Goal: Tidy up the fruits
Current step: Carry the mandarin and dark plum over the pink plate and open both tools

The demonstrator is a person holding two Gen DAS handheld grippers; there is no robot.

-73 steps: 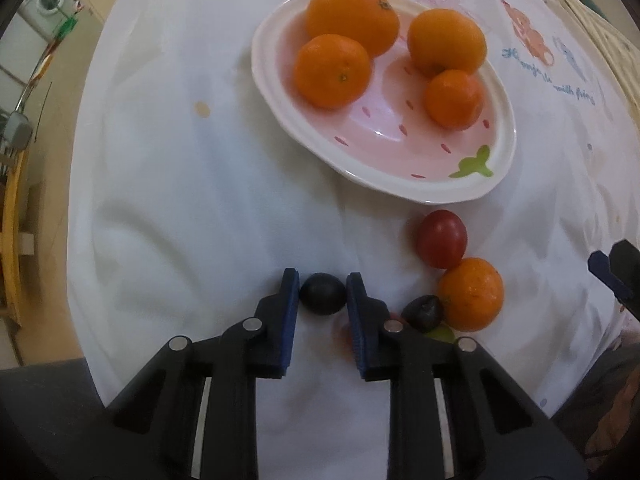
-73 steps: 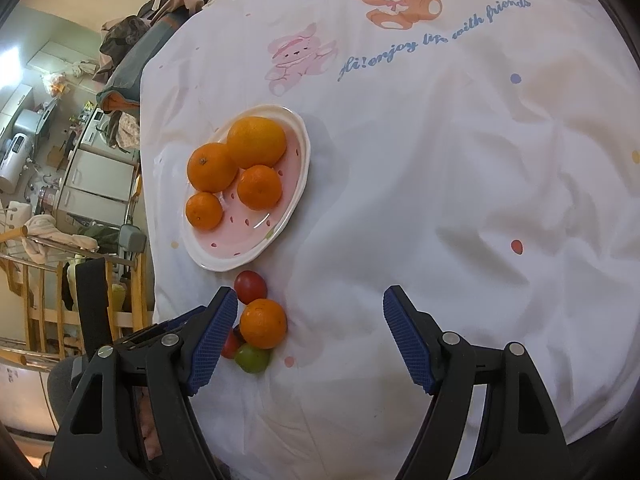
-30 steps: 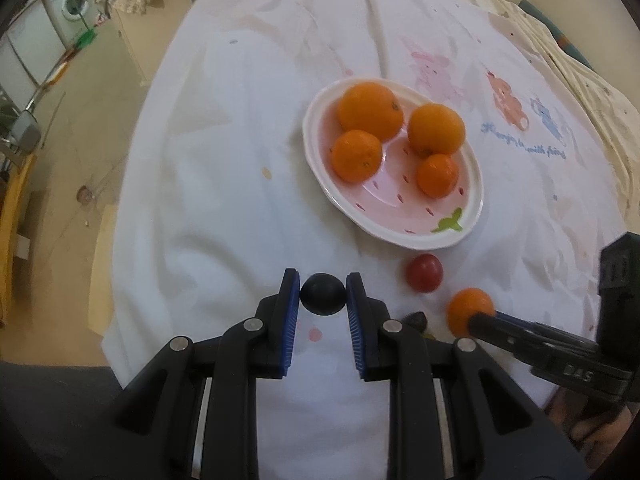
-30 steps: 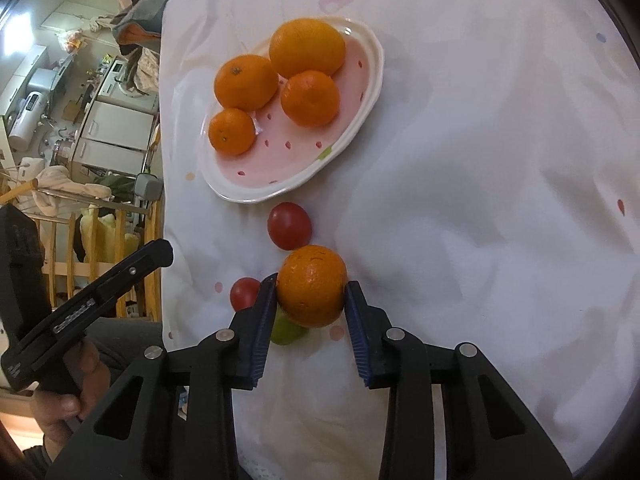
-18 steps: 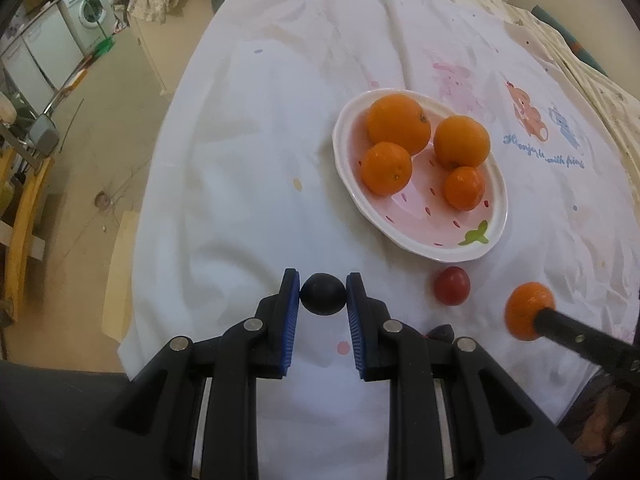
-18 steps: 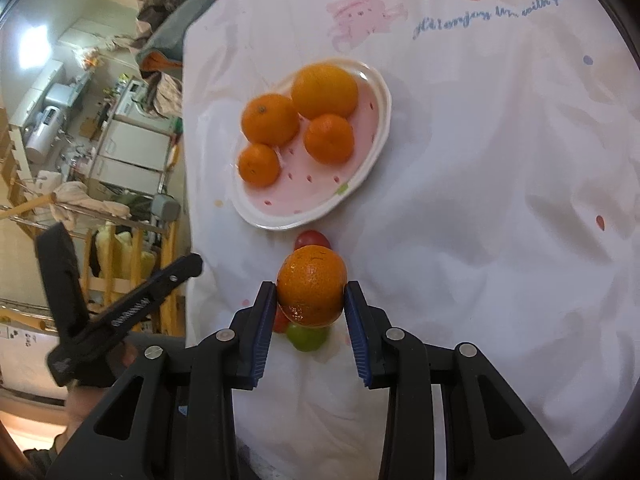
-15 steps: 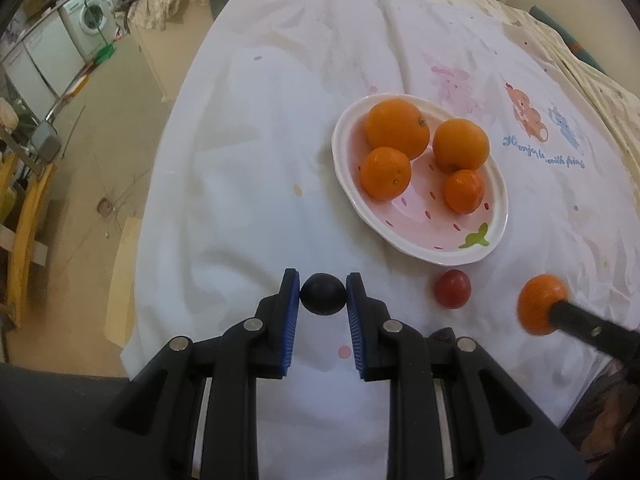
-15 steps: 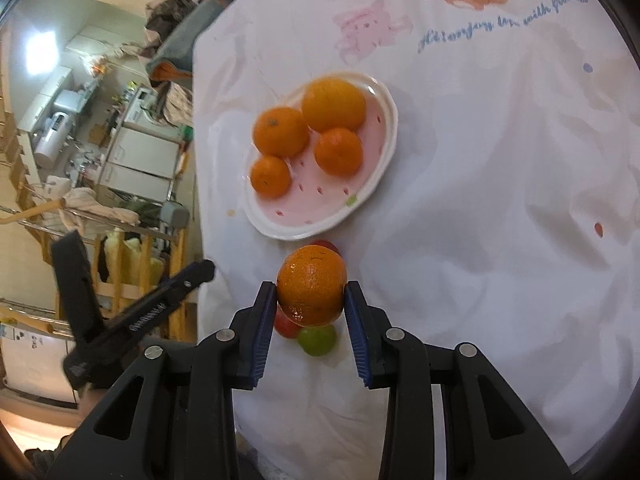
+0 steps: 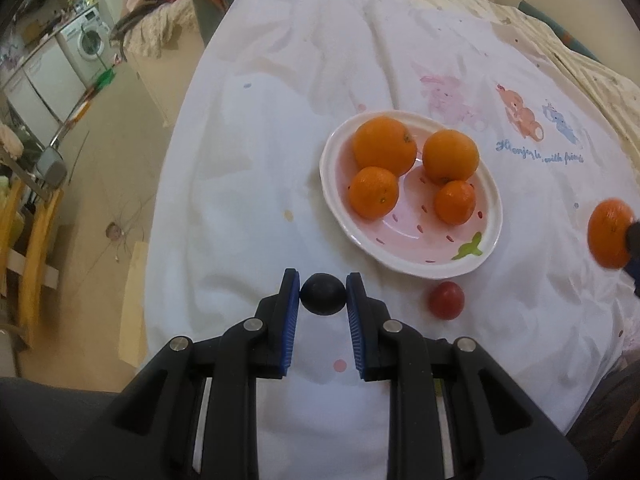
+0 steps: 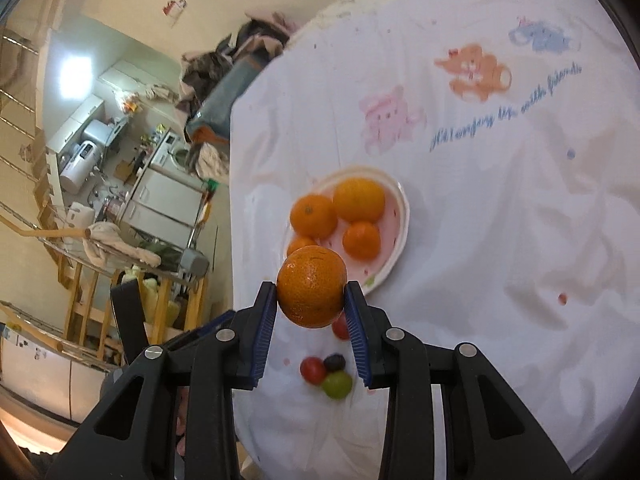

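My left gripper [image 9: 322, 295] is shut on a small dark plum [image 9: 322, 294] and holds it above the white cloth, in front of the pink plate [image 9: 404, 258]. The plate holds several oranges [image 9: 384, 151]. A red tomato [image 9: 446, 300] lies on the cloth just in front of the plate. My right gripper [image 10: 311, 300] is shut on an orange [image 10: 312, 286], lifted high above the table; that orange also shows at the right edge of the left wrist view [image 9: 609, 233]. Below it lie a red fruit [image 10: 312, 369], a dark fruit [image 10: 334, 361] and a green fruit [image 10: 337, 385].
The white tablecloth [image 10: 500, 216] with cartoon bears covers the table; its left edge [image 9: 168, 184] drops to the floor. Wooden chairs [image 10: 92, 292] and kitchen units [image 10: 160, 200] stand beyond the table's left side. The left gripper's body [image 10: 132, 316] shows low left in the right wrist view.
Both grippers have risen and pulled back from the table. The right gripper closed on the orange and lifted it off the cloth; the left still holds the plum.
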